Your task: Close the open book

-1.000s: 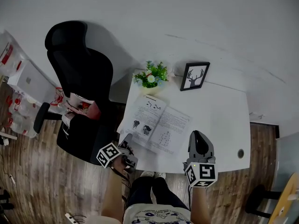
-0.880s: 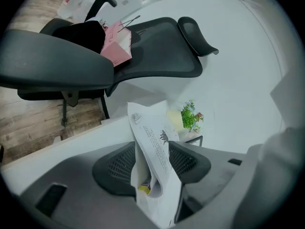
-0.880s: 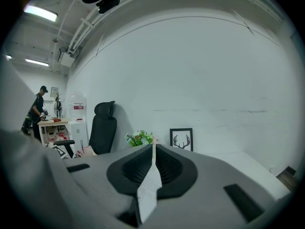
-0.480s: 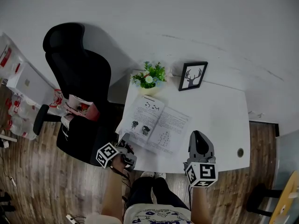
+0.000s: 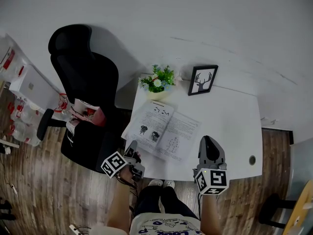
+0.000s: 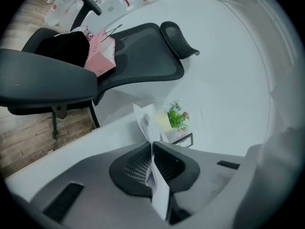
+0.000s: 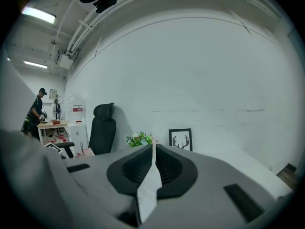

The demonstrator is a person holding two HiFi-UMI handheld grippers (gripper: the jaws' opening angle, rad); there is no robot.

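The open book (image 5: 164,129) lies on the white table (image 5: 230,126), pages up, with print and small drawings. My left gripper (image 5: 132,150) is at the book's near left corner. In the left gripper view its jaws (image 6: 151,147) are closing, and the left page (image 6: 145,120) is pinched between the pads and stands up on edge. My right gripper (image 5: 207,142) rests at the book's near right side. In the right gripper view it (image 7: 153,149) is shut on a thin strip of the right page (image 7: 148,190).
A black office chair (image 5: 83,82) stands left of the table with a pink bag (image 5: 90,112) on its seat. A potted plant (image 5: 159,80) and a framed deer picture (image 5: 203,80) stand behind the book. The table has a cable hole (image 5: 252,159).
My left gripper's jaws have come together on the left page's near corner and risen slightly, lifting that edge. The right gripper has stayed where it was.
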